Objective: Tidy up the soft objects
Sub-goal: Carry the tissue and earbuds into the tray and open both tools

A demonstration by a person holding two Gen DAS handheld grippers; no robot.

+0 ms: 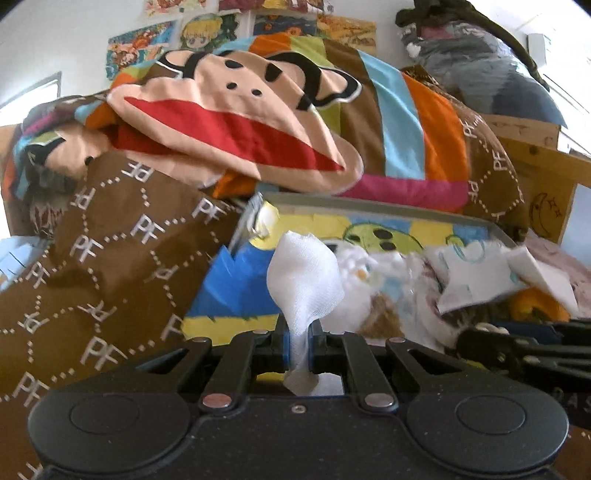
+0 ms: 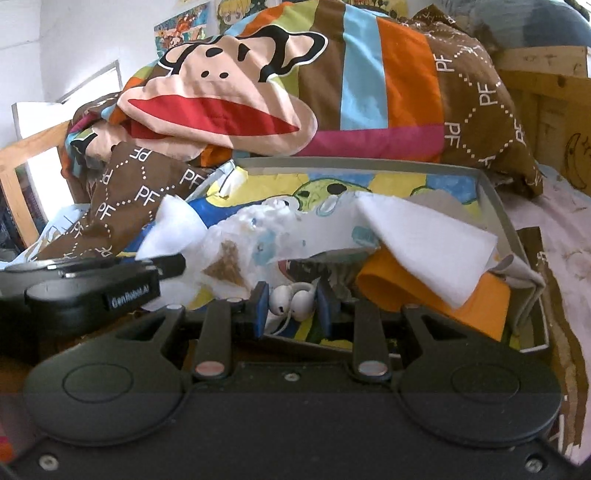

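From the left wrist camera, the left gripper (image 1: 299, 349) has its two fingers pressed in on a white gauze cloth (image 1: 304, 284); the cloth puffs up above the fingers and a bit hangs out below them; behind it is a gray tray (image 1: 373, 207) with a bright picture on its floor, yellow and blue with a green face; in the tray lie a crumpled plastic bag (image 1: 373, 273), a white cloth with blue marks (image 1: 476, 273) and something orange (image 1: 535, 304) (only a bit of it shows); a big blanket (image 1: 236, 122) with a monkey face is piled up behind the tray; its brown side with "PF" letters hangs down on the left; drawings (image 1: 207, 33) are stuck on the wall.

From the right wrist camera, the right gripper (image 2: 291, 312) has its fingers spread a little, one on each side of the white earphones (image 2: 291, 297); I cannot tell if the pads touch them; the earphones lie at the near edge of the tray (image 2: 495, 206); the left gripper (image 2: 173, 264) comes in from the left and holds the gauze cloth (image 2: 173, 225) at the tray's left side; a white folded cloth (image 2: 424, 236) rests on an orange cloth (image 2: 476, 299) on the right of the tray; the plastic bag (image 2: 243, 236) sits in the middle; the monkey blanket (image 2: 258, 92) is behind.
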